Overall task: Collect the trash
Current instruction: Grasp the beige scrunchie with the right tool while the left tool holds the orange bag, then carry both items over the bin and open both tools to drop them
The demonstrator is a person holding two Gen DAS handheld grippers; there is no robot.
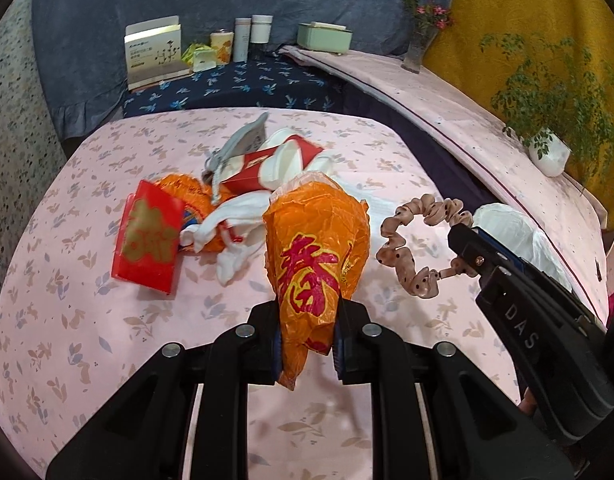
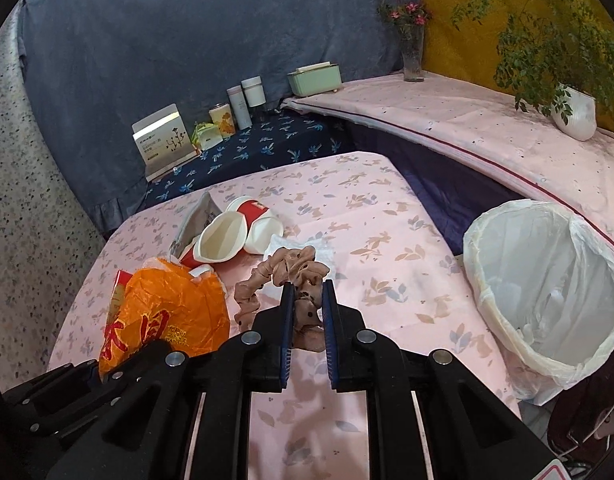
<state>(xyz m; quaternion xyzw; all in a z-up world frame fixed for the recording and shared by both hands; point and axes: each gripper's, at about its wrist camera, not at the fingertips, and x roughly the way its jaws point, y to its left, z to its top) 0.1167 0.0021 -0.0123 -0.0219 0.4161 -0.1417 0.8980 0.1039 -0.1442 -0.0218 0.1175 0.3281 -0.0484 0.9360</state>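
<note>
Left tongs (image 1: pixel 307 332) pinch the neck of an orange plastic bag (image 1: pixel 315 248) w/ red characters; the bag's body balloons out ahead of the fingertips, over the pink floral table (image 1: pixel 87 340). Right tongs (image 2: pixel 308 308) are pressed onto a brown dotted scrunchie (image 2: pixel 283 276), a fold of it caught between the blue pads (image 2: pixel 287 316), the rest looping out to the left & ahead. In the left wrist view the scrunchie hangs as a ring off the right tongs' tip, just right of the orange bag, not touching it.

Other trash lies further out, mid-table: red envelope (image 1: pixel 147 236) w/ gold print at left, a white plastic bag (image 1: pixel 235 236) beside it, red-and-white paper cups (image 2: pixel 231 236) on their sides, a grey pouch (image 1: pixel 243 144) behind them. A white tissue (image 2: pixel 303 252) sits under/behind the scrunchie.

White-lined trash bin (image 2: pixel 547 292) stands off the table's right edge, mouth open, near the right tongs; bare cloth lies between tongs & that edge. Dark gap runs between the table's far-right edge & a pink ledge (image 2: pixel 467 120) carrying a vase (image 2: pixel 413 56) & a potted plant (image 2: pixel 575 112). Behind the far edge, a navy-cloth shelf (image 2: pixel 267 148) holds boxes & jars. Near part of the table, under both tongs, is bare.
</note>
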